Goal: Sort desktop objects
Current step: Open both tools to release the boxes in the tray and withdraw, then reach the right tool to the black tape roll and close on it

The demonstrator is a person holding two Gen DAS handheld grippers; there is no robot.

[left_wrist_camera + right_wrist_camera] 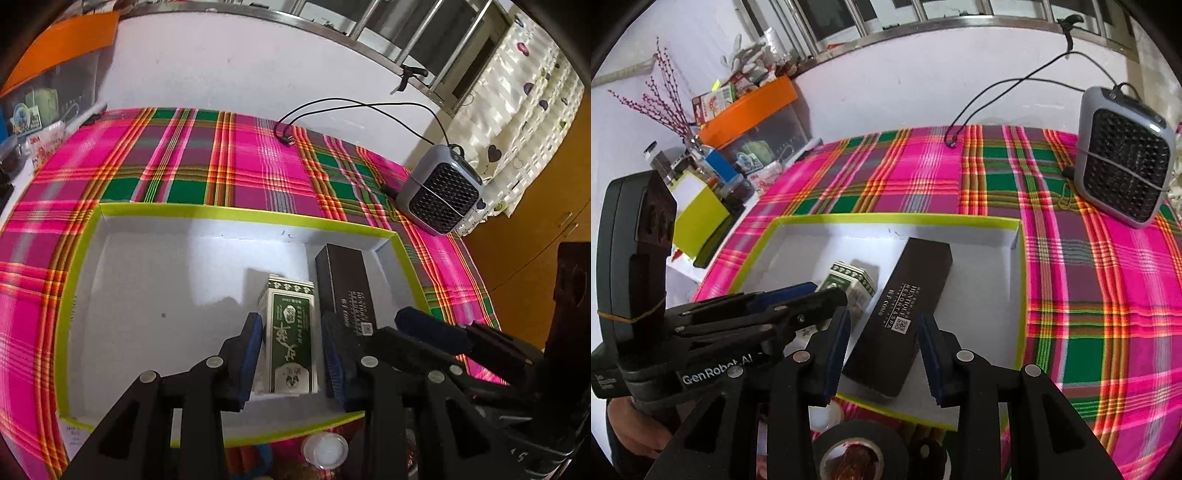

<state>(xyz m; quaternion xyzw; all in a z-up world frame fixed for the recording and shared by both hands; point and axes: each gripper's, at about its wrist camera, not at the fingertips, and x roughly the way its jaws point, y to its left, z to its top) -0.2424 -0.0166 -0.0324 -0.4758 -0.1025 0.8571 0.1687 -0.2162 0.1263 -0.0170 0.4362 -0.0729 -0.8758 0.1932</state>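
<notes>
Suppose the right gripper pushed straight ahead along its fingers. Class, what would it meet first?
Most likely the dark brown box, lying in the green-rimmed tray directly between the open fingers of the right gripper. Depth is hard to judge, so it might pass just above it.

We see the left half of the tray (79,258) floor bare and open from above, while the green box (291,332) and the black box (343,280) lie just beside each other along its right wall, leaving only a narrow gap between them. Behind the tray, bare plaid counter (207,155) runs to the wall, with the grey fan (441,190) and its cable (354,105) at the far right corner.
</notes>
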